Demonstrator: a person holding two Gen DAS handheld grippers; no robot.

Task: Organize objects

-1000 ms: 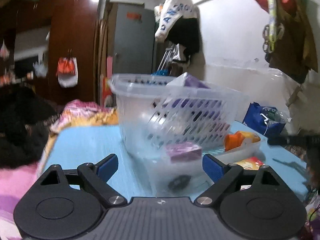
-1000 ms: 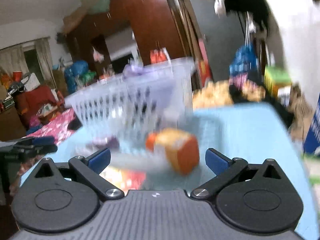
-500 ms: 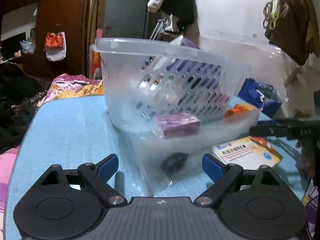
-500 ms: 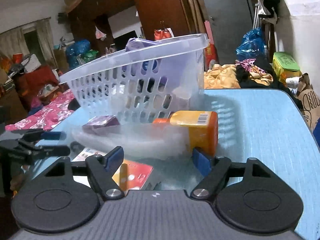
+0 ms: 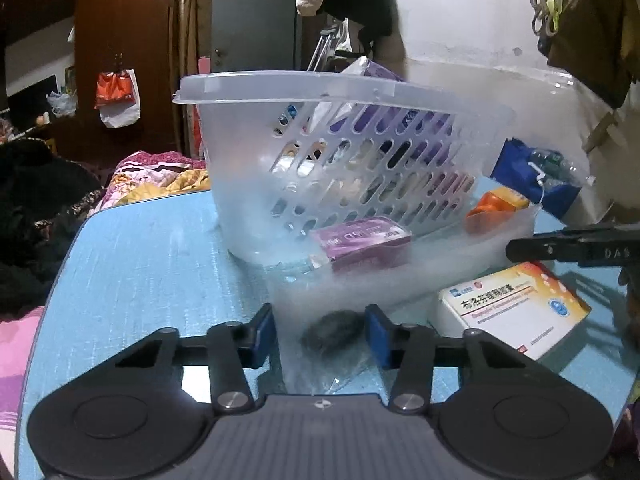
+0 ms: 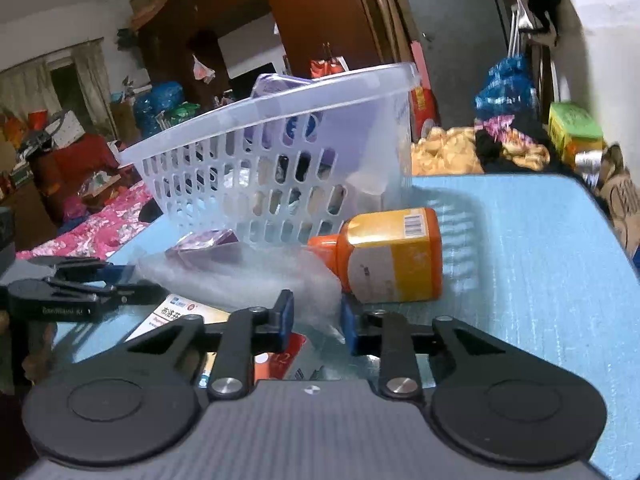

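On the blue table (image 5: pixel 152 264) we see a clear plastic bag (image 5: pixel 384 276) lying in front of a pale slotted basket (image 5: pixel 340 148) — thin, cloudy, crumpled film that blurs whatever is inside it.

Going left to right in the left wrist view: our left gripper (image 5: pixel 320 336) has its blue-padded fingers partly closed around the near end of the bag, one pad on each side of the film, with a dark round lump (image 5: pixel 334 330) inside the bag between them. We cannot tell what the lump is. Further along, inside the bag, lies a purple box (image 5: pixel 362 242), flat on its side just in front of the basket. Right of that is an orange-capped bottle (image 5: pixel 496 206) at the bag's far end. Outside the bag, near its right side, a white and orange medicine box (image 5: pixel 516 310) lies flat on the table.

In the right wrist view, our right gripper (image 6: pixel 316 322) has its fingers narrowed onto the other end of the bag — film bunched between the pads. The bottle lies on its side just beyond them, cap pointing left, touching the foot of the basket. The basket holds purple packets (image 6: pixel 276 84) that stand above its rim.
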